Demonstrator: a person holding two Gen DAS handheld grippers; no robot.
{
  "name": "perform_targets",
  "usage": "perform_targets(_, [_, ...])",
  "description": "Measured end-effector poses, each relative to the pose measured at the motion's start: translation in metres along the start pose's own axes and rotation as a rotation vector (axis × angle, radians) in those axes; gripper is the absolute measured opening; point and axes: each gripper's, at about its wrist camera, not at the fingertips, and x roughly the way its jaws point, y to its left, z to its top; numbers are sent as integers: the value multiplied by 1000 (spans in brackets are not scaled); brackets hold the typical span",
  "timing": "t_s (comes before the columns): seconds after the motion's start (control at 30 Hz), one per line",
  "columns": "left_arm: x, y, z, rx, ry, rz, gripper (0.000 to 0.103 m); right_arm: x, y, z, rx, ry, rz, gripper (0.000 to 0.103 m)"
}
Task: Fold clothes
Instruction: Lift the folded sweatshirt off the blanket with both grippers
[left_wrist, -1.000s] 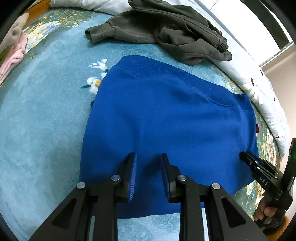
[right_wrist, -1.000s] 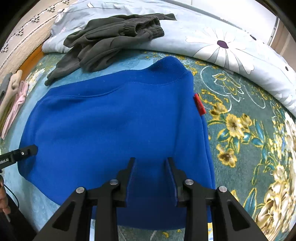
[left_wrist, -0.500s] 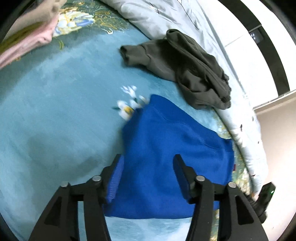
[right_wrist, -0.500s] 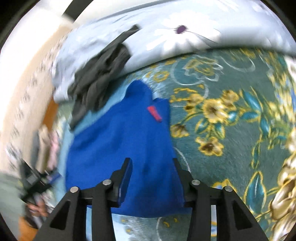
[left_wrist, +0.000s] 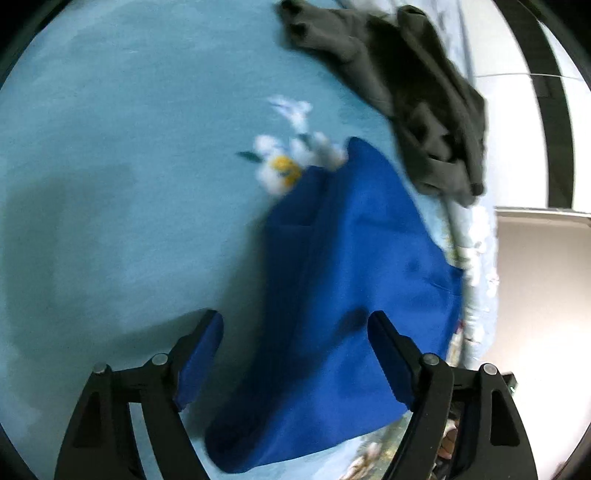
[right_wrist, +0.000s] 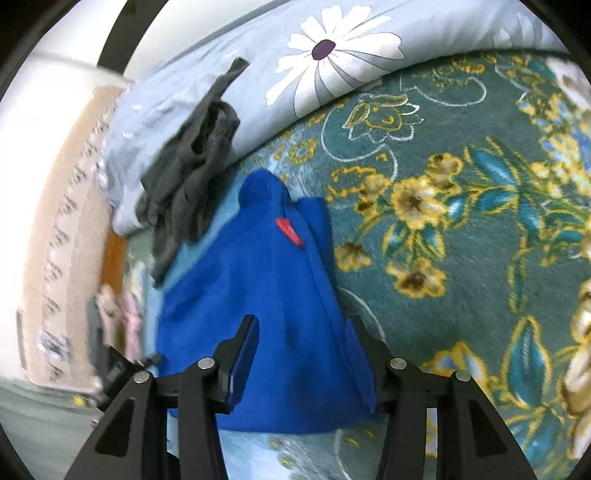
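Floral teal blanket (right_wrist: 461, 258) bears blue sweatshirt (right_wrist: 266, 302); blurry wall, perhaps.

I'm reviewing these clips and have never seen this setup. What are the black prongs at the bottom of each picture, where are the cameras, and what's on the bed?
There is no robot here: a person carries a two-finger claw in each hand, each with a fisheye camera looking forward along its fingers. One picture shows the left claw, the other the right claw. Both stand open, holding nothing. Beneath them a blue sweatshirt with a small red tag lies on a teal floral blanket. A dark grey garment lies crumpled beyond it, against a daisy-print duvet.
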Motion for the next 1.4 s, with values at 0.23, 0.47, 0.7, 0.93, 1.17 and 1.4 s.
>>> perform_targets(0.23, [18,-13,-8,72,70,19,67,23,-38,40,106,57,95,71])
perform_targets(0.47, [17,-5,-9,-1,57,-12,65,57,-39,52,127,172,207,76])
perform_targets(0.7, [19,-1,-5,-46,49,-45,65,76,-12,39,14,241,171,74])
perform_targets(0.93, [23,-2,-7,-38,41,-39,60,74,-33,21,193,167,195,46])
perform_targets(1.17, [20,-2,-12,-39,24,-14,44,73,-6,25,161,168,27,26])
perform_targets(1.4, [1,-20,-14,51,-13,17,25,57,31,25,109,131,-10,22])
